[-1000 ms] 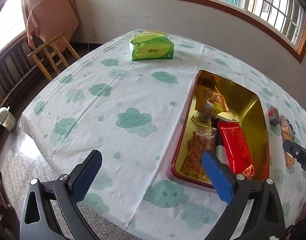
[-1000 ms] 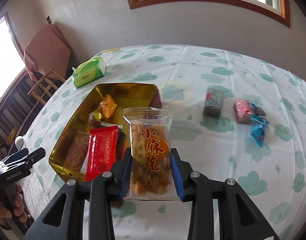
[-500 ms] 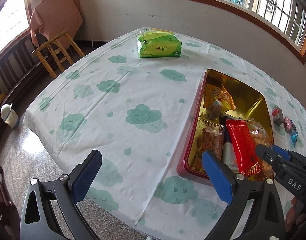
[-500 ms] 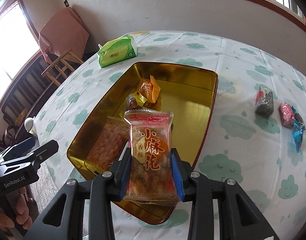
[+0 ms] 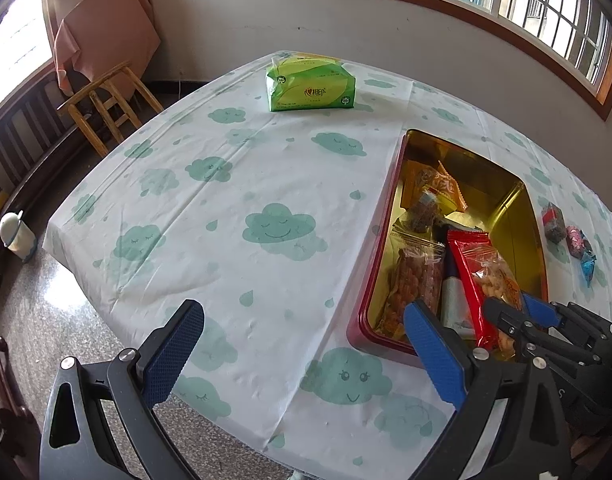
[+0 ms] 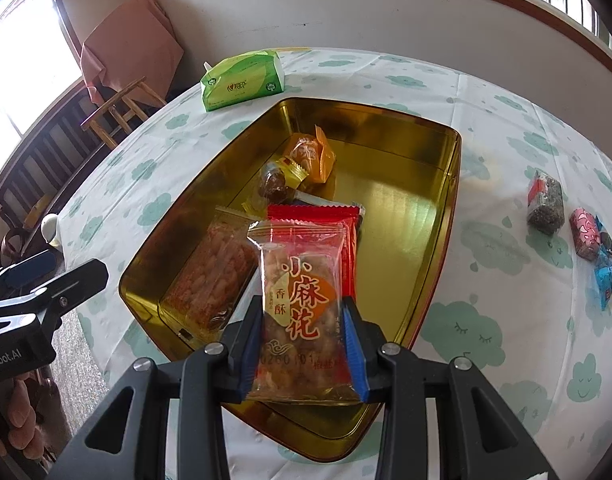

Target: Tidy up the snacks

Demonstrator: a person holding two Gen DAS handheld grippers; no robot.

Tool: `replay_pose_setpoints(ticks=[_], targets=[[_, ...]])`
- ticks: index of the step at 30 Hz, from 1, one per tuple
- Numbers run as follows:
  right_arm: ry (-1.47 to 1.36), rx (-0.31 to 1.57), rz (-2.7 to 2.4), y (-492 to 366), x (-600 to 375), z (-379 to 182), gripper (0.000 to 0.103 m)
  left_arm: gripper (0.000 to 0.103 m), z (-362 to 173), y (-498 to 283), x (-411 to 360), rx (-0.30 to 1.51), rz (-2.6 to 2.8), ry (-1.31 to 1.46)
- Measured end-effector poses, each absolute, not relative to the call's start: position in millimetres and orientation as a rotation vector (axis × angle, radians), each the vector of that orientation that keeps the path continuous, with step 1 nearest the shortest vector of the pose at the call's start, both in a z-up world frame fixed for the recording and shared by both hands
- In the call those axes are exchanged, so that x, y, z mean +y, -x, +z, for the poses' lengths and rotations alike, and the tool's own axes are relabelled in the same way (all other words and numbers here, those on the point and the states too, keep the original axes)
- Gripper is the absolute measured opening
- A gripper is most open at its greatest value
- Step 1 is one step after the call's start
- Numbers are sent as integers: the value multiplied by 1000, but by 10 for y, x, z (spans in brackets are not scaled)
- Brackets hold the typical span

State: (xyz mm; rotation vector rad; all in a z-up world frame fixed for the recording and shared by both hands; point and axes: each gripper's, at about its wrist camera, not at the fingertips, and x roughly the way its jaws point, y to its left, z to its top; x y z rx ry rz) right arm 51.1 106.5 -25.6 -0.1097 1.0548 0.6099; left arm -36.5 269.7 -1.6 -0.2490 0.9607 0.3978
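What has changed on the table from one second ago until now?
The right tool carried the clear twist-snack packet from the tablecloth side to above the gold tin, over the red packet. It keeps its grip. The left tool stayed open and empty; the loose candies did not move.

The right tongs (image 6: 302,328) point steeply down, their blue pads clamped on both sides of a packet. The left tongs (image 5: 302,354) also tilt downward, jaws spread wide with nothing between them.

The right gripper (image 6: 302,344) has carried its snack packet (image 6: 302,312) over the gold tin (image 6: 429,216).
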Motion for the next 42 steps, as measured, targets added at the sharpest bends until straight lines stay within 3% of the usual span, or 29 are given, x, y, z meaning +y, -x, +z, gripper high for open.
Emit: replay_pose_setpoints(ticks=[7, 10, 12, 18, 27, 42], targets=[[99, 1056, 638, -484, 1050, -257, 39, 99, -16, 355, 2645, 965, 387, 240], [89, 1051, 650, -487, 1028, -241, 44, 99, -11, 352, 2635, 965, 384, 239], [86, 1042, 659, -480, 1019, -221, 53, 99, -10, 353, 2634, 963, 383, 239], [81, 1003, 676, -451, 941, -112, 58, 99, -11, 337, 2600, 966, 381, 236], [31, 956, 626, -532, 515, 71, 58, 99, 35, 277, 2455, 962, 356, 217], [-91, 952, 235, -1187, -1125, -141, 58, 99, 56, -58, 1920, 965, 235, 134]])
